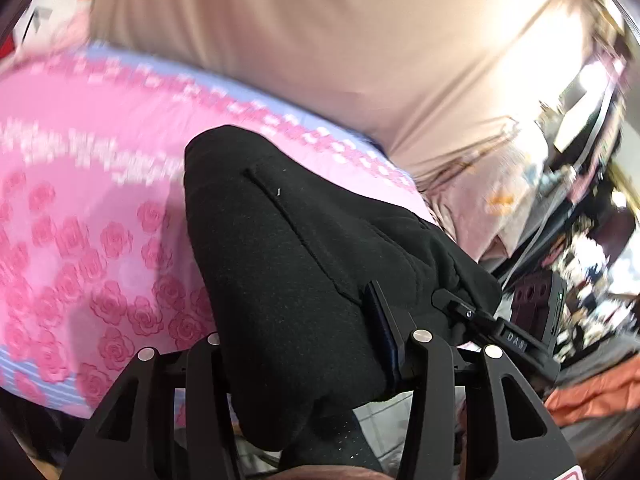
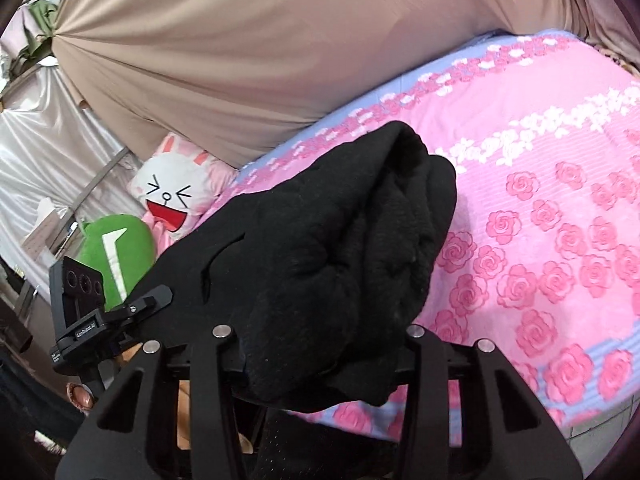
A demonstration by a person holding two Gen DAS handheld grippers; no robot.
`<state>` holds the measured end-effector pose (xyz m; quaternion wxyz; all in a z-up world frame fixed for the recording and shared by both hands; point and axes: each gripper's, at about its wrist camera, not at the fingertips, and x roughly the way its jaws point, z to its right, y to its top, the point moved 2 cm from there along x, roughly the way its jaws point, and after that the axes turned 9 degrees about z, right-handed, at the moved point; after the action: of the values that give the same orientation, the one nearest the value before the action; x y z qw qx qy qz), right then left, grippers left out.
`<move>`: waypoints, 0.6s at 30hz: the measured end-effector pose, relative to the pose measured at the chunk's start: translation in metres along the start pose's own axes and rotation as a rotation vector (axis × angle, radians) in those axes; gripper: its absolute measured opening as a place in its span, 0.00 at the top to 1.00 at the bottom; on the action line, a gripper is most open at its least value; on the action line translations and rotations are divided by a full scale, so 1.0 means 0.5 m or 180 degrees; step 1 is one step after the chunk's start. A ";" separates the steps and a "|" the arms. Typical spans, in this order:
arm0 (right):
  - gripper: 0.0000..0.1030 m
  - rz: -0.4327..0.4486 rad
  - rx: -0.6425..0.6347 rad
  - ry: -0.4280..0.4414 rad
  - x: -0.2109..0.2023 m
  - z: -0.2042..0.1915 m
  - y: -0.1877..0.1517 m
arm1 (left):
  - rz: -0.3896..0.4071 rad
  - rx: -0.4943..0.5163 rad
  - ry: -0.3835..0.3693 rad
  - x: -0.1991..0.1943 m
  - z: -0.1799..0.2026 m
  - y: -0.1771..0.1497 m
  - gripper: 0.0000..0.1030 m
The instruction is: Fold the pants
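Observation:
Black fleece pants (image 1: 296, 256) fill the middle of the left wrist view, stretched out over the pink rose bedspread (image 1: 80, 208). My left gripper (image 1: 308, 344) is shut on the pants; the cloth hides its fingertips. In the right wrist view the pants (image 2: 340, 240) hang bunched, and my right gripper (image 2: 320, 336) is shut on them, with its fingertips buried in the fabric. The other gripper's body shows at the right in the left wrist view (image 1: 532, 320) and at the left in the right wrist view (image 2: 80, 304).
The bedspread (image 2: 540, 220) covers the bed. A beige curtain (image 2: 240, 48) hangs behind it. A white rabbit plush (image 2: 176, 196) and a green plush (image 2: 120, 256) lie at the bed's far left. Orange cloth (image 1: 600, 392) and clutter lie beside the bed.

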<state>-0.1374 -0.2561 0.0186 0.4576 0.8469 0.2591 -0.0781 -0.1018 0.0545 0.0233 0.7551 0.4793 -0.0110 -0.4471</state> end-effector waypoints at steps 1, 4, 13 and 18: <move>0.60 0.0030 -0.0032 0.0020 -0.009 -0.011 0.005 | 0.0034 0.0070 -0.0009 -0.013 0.016 0.004 0.57; 0.60 0.0165 -0.0101 0.0122 -0.044 -0.038 0.031 | 0.0174 0.0244 -0.0077 -0.052 0.060 0.026 0.57; 0.59 0.0850 -0.0550 0.0448 -0.136 -0.155 0.171 | 0.0831 0.0783 -0.0238 -0.150 0.185 0.142 0.57; 0.59 0.1244 -0.0804 0.0592 -0.175 -0.213 0.261 | 0.1237 0.1068 -0.0364 -0.189 0.245 0.219 0.57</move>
<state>-0.1568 -0.2599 0.2074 0.5405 0.8206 0.1392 0.1232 -0.1403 0.0472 0.2090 0.7349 0.5607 -0.2195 -0.3119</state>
